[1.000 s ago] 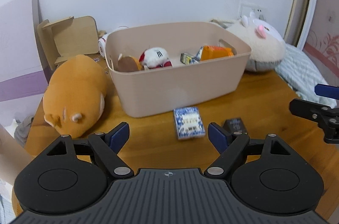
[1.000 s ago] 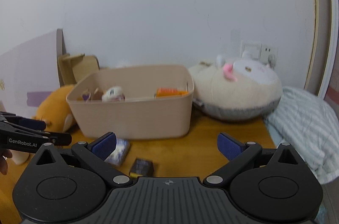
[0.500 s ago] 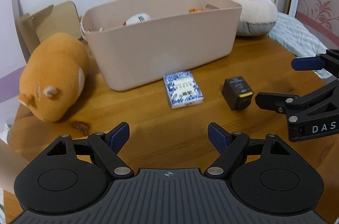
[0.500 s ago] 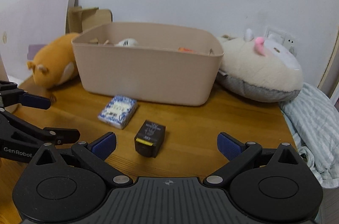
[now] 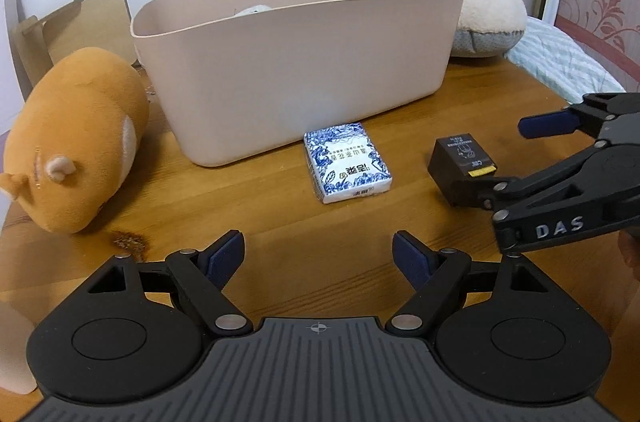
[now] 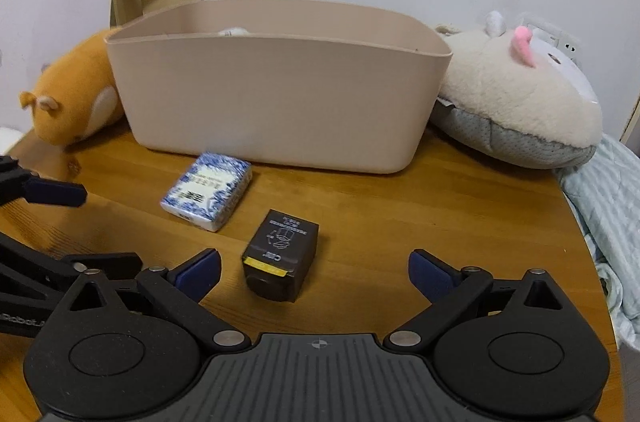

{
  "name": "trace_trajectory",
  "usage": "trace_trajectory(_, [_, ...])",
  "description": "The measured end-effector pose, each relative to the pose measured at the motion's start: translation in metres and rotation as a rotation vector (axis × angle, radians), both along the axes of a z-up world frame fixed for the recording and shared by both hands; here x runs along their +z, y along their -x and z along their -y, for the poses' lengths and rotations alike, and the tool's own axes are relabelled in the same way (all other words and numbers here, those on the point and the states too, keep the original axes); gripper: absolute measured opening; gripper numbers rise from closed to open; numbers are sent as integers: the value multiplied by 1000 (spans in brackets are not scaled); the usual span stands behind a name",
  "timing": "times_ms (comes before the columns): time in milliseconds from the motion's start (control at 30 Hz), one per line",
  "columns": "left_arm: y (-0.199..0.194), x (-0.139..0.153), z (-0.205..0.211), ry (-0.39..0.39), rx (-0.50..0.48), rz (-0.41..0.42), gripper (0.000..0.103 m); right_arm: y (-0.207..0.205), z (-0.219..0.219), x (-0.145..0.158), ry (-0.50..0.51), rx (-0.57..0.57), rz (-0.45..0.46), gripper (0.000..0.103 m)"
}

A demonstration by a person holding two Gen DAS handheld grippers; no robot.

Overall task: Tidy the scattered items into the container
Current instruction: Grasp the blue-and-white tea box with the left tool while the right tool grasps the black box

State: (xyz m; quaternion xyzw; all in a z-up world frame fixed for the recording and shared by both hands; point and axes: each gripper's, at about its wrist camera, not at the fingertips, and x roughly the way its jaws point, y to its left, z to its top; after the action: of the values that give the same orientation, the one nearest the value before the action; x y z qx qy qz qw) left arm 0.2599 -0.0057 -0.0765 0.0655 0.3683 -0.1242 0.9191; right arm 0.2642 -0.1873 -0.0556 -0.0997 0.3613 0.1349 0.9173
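Observation:
A beige plastic bin (image 5: 304,70) (image 6: 276,90) stands on the wooden table (image 5: 280,222) with a white plush just showing inside. In front of it lie a blue-and-white tissue pack (image 5: 346,167) (image 6: 207,196) and a small black box (image 5: 460,164) (image 6: 282,254). My left gripper (image 5: 318,258) is open and empty, low over the table a little short of the tissue pack. My right gripper (image 6: 314,272) is open and empty, with the black box close in front between its fingers. The right gripper also shows in the left wrist view (image 5: 516,158) beside the black box.
An orange hamster plush (image 5: 76,142) (image 6: 76,94) lies left of the bin. A cream plush (image 5: 480,10) (image 6: 516,102) lies at its right, with striped bedding (image 6: 608,206) beyond the table's right edge. Cardboard pieces (image 5: 72,26) lean on the wall behind.
Both grippers have come down and forward toward the table. The bin's contents have dropped out of sight behind its wall. The tissue pack and black box now loom closer. Both stay open.

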Motion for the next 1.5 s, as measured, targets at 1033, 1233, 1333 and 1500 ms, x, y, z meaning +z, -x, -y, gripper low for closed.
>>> trace_trajectory(1033, [-53, -18, 34, 35, 192, 30, 77, -42, 26, -11, 35, -13, -21, 88])
trace_trajectory(1233, [-55, -15, 34, 33, 195, 38, 51, -42, 24, -9, 20, -3, -28, 79])
trace_trajectory(1333, [-53, -15, 31, 42, 201, 36, 49, -42, 23, -9, 14, 1, -30, 75])
trace_trajectory(1500, [-48, -15, 30, 39, 217, 35, 47, -36, 19, -7, -9, 7, -38, 60])
